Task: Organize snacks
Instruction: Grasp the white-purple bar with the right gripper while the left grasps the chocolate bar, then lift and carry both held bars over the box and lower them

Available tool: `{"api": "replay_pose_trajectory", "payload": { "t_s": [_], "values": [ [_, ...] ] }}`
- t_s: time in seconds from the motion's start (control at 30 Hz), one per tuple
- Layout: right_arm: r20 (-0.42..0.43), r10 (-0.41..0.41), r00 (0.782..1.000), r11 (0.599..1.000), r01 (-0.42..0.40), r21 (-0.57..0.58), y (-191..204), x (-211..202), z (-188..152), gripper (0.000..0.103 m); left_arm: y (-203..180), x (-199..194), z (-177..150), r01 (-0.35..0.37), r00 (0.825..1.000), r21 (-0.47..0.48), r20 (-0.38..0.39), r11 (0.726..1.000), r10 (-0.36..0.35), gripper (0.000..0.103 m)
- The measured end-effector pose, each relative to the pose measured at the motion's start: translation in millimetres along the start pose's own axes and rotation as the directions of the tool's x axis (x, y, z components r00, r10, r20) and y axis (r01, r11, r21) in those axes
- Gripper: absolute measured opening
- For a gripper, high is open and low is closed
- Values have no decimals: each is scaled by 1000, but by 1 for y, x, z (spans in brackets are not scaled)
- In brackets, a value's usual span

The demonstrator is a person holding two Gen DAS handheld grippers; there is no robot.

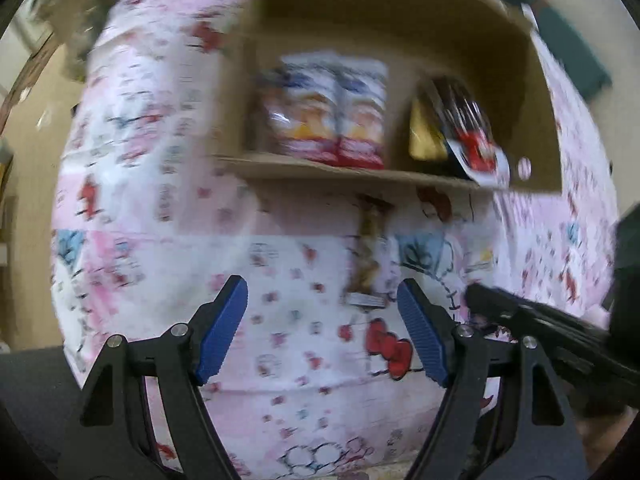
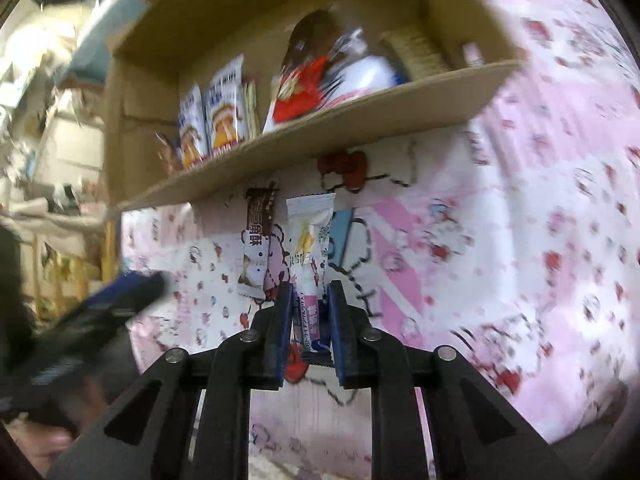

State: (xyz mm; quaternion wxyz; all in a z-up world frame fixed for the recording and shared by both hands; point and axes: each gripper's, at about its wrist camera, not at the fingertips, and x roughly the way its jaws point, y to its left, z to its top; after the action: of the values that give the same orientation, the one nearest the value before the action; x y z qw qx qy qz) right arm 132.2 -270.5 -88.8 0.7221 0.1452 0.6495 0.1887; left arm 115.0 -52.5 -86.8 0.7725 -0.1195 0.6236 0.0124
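Cardboard box [image 2: 304, 128] sits on a pink-and-white cartoon-print cloth [image 1: 160, 240] covering the surface, open top toward the cameras. Inside, at one end, two matching snack packets [image 2: 212, 116] stand side by side, blue-white tops, orange-red picture lower down; print too blurred to read. Next to them a bigger dark bag [image 2: 320, 76] with red and white graphics, lettering unreadable. Left wrist view also shows something gold [image 1: 424, 136] beside that bag; can't tell what it is.

Two loose bars lie on the cloth just in front of the box. Brown bar [image 2: 258, 240]: brown top, white lower half, large white Chinese characters, not clearly legible. White bar [image 2: 310, 240]: white wrapper, yellow mark, partial Latin word near the middle, pink-purple band with small text at the near end.

Right gripper [image 2: 310, 320]: fingers narrow, closed on the near end of the white bar, pads pressing its sides. Left gripper [image 1: 322, 320]: fingers wide apart, nothing between them, above bare cloth, the brown bar lying ahead of its right finger. Both views are motion-blurred.
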Motion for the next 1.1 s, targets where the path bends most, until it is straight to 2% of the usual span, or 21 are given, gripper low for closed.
{"api": "replay_pose_trajectory", "payload": {
  "t_s": [0.13,0.17,0.2,0.23,0.27,0.33,0.43,0.67,1.1],
  "values": [
    [29,22,999,997,-24,74,-19,-13,-6,19,-37,33,11,-45,999,78,-14,996,46,59],
    [36,21,999,997,-24,78,-20,-16,-7,19,-42,42,13,-60,998,92,-23,994,62,46],
    [44,24,999,996,-27,81,-22,-18,-8,19,-46,51,14,-76,996,101,-31,992,80,37],
    [49,28,998,996,-32,83,-23,-20,-8,19,-49,63,14,-81,995,115,-51,990,88,18],
    [52,31,998,996,-35,83,-23,-21,-8,19,-51,70,13,-94,993,135,-59,986,102,12],
    [53,32,998,997,-35,75,-26,-29,-8,19,-50,65,12,-89,995,138,-40,986,95,12],
    [39,40,998,998,-42,57,-18,-22,-9,19,-39,55,10,-72,995,97,-69,993,79,12],
    [28,55,998,998,-55,-1,7,-10,-6,19,-13,25,3,-78,996,54,-43,995,81,12],
    [32,41,999,999,-42,3,6,-11,-11,19,27,-13,-14,-70,997,10,11,997,70,12]
  ]
}}
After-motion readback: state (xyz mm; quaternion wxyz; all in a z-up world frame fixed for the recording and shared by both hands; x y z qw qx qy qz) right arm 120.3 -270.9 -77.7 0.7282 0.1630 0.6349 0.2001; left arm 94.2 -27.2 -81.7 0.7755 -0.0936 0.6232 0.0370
